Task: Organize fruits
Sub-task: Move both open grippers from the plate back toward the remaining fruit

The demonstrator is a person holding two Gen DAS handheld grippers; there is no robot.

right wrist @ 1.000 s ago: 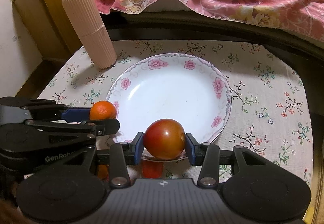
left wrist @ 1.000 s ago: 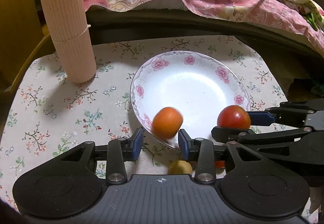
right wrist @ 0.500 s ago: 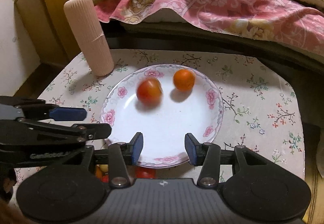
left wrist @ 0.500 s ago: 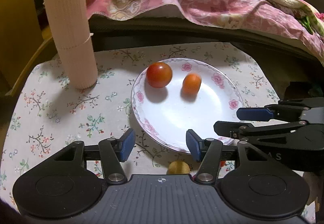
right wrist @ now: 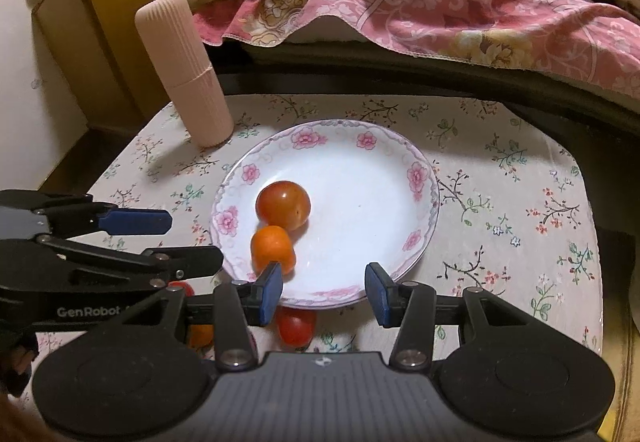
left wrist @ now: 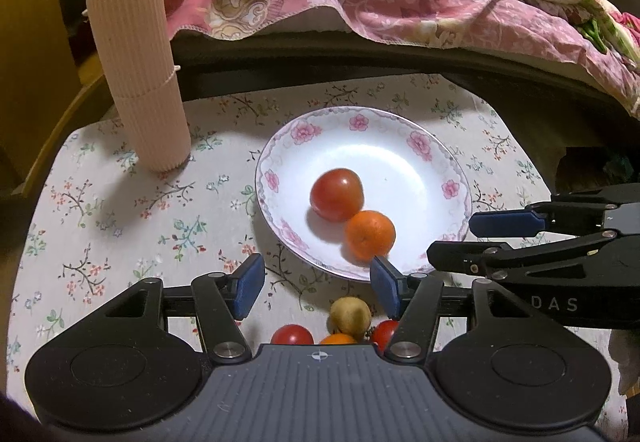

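The floral tablecloth [left wrist: 120, 226] covers the table, and everything else is placed here against the flowered plate [left wrist: 404, 146] at its middle. A ribbed pink cylinder [left wrist: 138, 82] stands upright beyond the plate's far-left rim. On the plate, left of centre, a tomato [left wrist: 337, 194] and an orange [left wrist: 370, 234] lie touching.

The left gripper [left wrist: 316, 292] hangs just off the plate's near rim, its jaws opening with nothing between them; the right gripper [right wrist: 325, 294] is beside it, spread and empty too.

Off the plate, by its near rim, lie a yellowish fruit [left wrist: 350, 316], another tomato [left wrist: 292, 334], and a second orange [left wrist: 338, 339], half hidden.

Next comes another pickup, I judge. Approach each loose fruit from above, close gently around its widest part, and set it down low in the plate's bare half, so that nothing rolls.
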